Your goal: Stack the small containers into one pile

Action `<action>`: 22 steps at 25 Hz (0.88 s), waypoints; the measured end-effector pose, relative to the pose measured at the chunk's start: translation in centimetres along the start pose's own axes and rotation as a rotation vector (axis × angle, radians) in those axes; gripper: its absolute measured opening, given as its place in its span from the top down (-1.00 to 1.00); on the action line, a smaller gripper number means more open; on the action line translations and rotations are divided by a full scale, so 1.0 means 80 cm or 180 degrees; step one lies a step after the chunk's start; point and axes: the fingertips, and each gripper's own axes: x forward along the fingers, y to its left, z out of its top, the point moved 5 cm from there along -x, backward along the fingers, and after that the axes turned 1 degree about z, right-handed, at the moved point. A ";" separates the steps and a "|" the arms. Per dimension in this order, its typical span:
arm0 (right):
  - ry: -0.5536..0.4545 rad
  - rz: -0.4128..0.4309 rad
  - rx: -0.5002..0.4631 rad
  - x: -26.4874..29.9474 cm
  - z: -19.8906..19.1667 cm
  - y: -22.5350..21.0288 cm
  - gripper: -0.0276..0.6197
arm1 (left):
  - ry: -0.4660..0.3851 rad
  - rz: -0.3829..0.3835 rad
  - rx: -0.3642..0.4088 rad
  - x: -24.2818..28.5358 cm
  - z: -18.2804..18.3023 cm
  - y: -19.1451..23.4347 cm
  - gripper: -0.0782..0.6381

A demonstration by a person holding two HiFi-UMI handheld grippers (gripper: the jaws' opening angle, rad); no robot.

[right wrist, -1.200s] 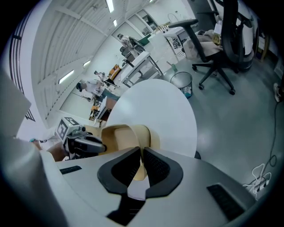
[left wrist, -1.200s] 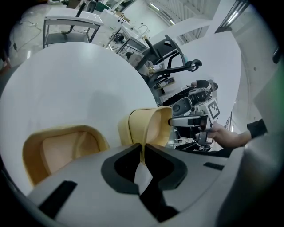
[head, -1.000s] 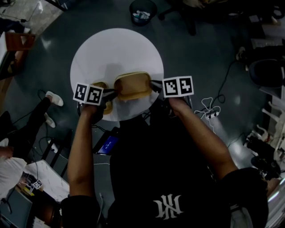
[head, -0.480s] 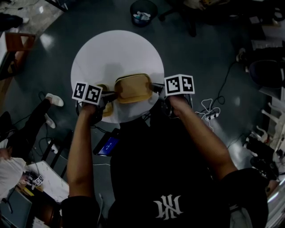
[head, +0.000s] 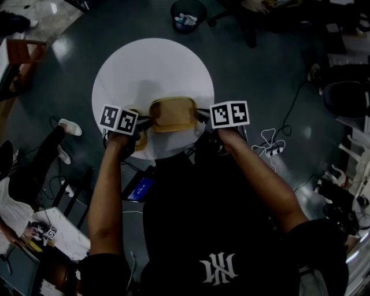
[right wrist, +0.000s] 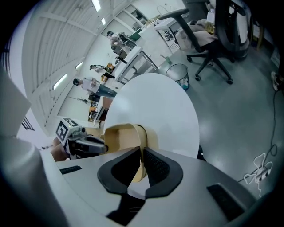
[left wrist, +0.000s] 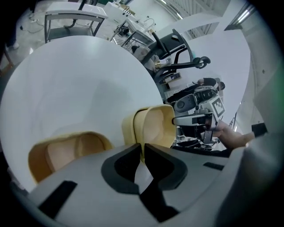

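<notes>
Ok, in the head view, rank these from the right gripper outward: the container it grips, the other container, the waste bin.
1. Gripped container, in the jaws of the right gripper.
2. Other container, beside the left gripper.
3. Waste bin, on the floor past the table.

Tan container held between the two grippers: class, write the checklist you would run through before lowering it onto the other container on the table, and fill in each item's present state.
1. Left gripper shut on the rim of the held container: ok.
2. Right gripper shut on the opposite rim: ok.
3. Second container sits open side up on the table with nothing in it: ok.
4. Held container lined up over the second container: not ok; it is beside it, off to the right in the head view.
5. Held container lifted clear of the table: cannot tell.
</notes>
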 end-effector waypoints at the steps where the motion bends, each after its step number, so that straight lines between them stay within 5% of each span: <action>1: 0.0018 -0.0042 -0.0095 0.001 0.000 0.001 0.75 | 0.0011 0.0033 0.0027 0.000 0.000 0.000 0.68; 10: 0.0110 -0.0280 -0.0820 0.003 0.005 0.010 0.75 | -0.0005 0.0266 0.0366 -0.004 0.005 -0.005 0.60; 18: -0.0061 -0.0245 -0.0941 -0.014 0.008 0.009 0.75 | -0.0210 0.0291 0.0426 -0.022 0.001 -0.011 0.54; 22: -0.0189 -0.0153 -0.1102 -0.023 0.008 0.014 0.75 | -0.0290 0.0241 0.0456 -0.021 0.000 -0.016 0.66</action>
